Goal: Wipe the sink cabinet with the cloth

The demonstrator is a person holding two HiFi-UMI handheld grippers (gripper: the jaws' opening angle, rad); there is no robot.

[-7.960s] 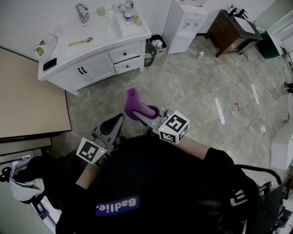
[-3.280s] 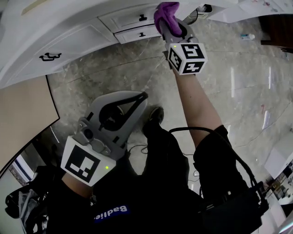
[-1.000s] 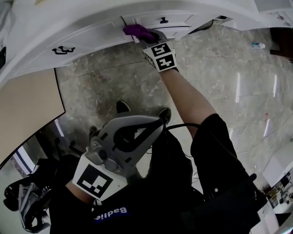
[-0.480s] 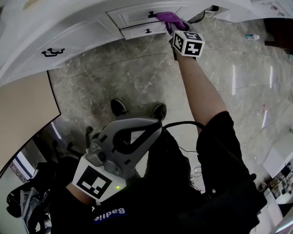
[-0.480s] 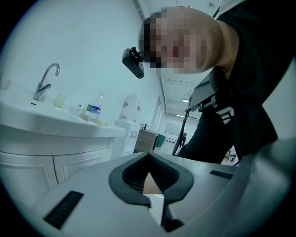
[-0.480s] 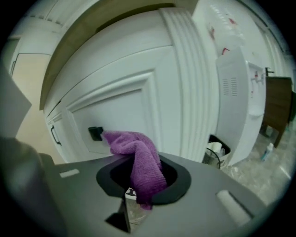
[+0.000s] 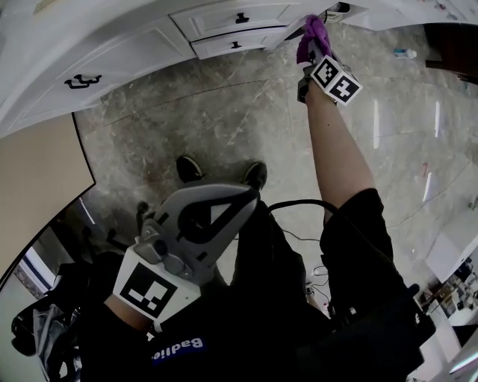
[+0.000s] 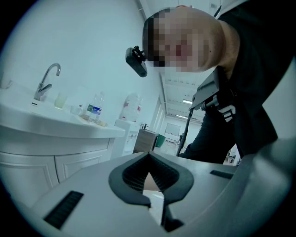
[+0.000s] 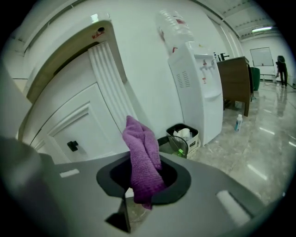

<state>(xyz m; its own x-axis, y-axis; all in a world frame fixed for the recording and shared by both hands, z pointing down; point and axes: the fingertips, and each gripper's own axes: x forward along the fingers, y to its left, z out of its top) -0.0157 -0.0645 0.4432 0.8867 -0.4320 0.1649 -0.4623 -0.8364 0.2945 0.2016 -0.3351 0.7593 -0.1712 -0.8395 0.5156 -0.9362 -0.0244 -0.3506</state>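
The white sink cabinet runs along the top of the head view, with black-knobbed drawers. My right gripper is stretched out to the cabinet's right corner and is shut on the purple cloth. In the right gripper view the cloth stands up out of the right gripper, just in front of the fluted corner post and a drawer knob. My left gripper hangs low near the person's body, shut and empty. In its own view the left gripper points past the cabinet.
A white water dispenser and a small waste bin stand right of the cabinet. A bottle lies on the marble floor, and a brown cabinet is beyond it. A tap and bottles sit on the countertop. A beige panel is at left.
My right gripper has carried the cloth rightwards across the drawer fronts to the cabinet's right corner. The left gripper has stayed low and shut.
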